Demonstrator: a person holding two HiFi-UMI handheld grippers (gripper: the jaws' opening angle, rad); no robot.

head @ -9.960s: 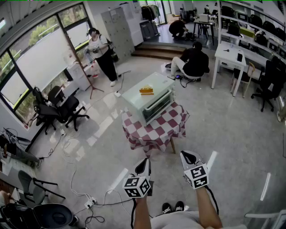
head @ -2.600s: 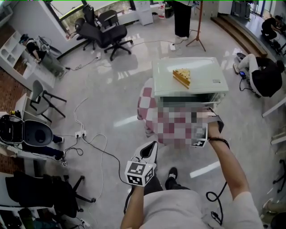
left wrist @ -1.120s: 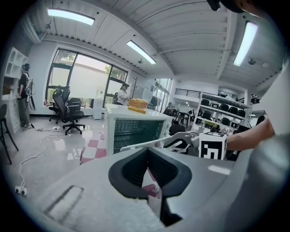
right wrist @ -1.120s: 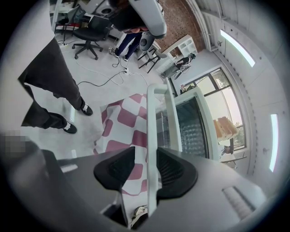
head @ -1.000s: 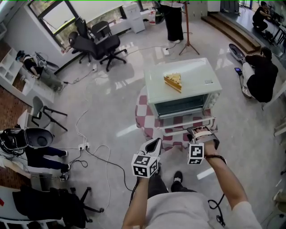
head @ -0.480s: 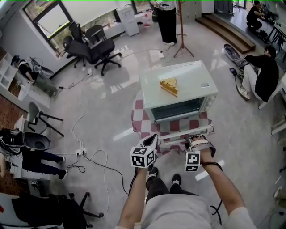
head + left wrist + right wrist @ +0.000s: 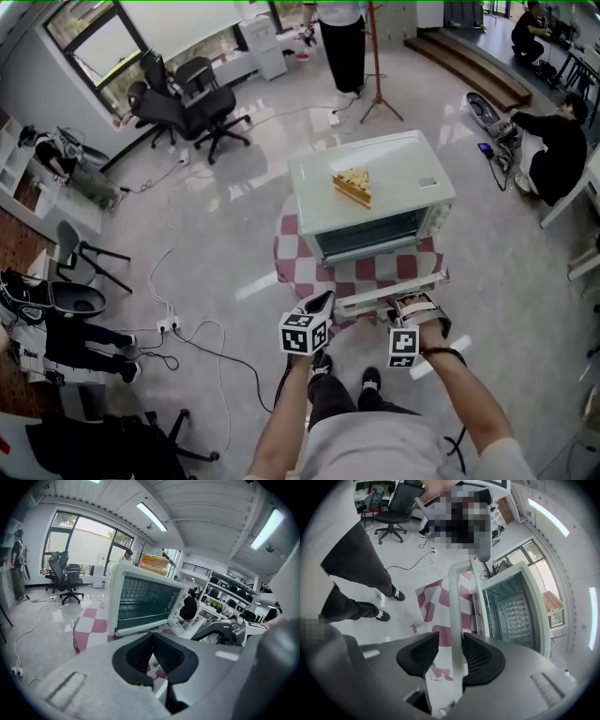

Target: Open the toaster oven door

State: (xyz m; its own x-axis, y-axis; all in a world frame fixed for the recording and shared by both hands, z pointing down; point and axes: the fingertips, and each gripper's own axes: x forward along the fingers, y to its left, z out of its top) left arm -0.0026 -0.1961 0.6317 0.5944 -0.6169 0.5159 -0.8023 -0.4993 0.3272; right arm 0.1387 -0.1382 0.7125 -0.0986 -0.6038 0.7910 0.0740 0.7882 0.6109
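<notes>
The job looks all but done: the oven [image 7: 375, 183] stands on the checked desk [image 7: 291, 262] with its mouth bare and the rack showing inside, and the door [image 7: 390, 289] is swung down towards me, lying about level out over the desk's near edge. What is left, as I judge it, is only to let go and draw clear. The right hand-held gripper [image 7: 412, 305] has the handle [image 7: 453, 620] between its jaws, which have just been opening and now stand wide; the bar leans on one pad with a gap to the other, so nothing is pinched. That arm reaches forward from the body, the forearm nearly straight, with the tool tipped steeply down over the door's front edge. The left hand-held gripper [image 7: 323, 300] hangs just left of the door, touching nothing, jaws closed together and empty, aimed gently downward at the oven, with the elbow bent close to the person's side
</notes>
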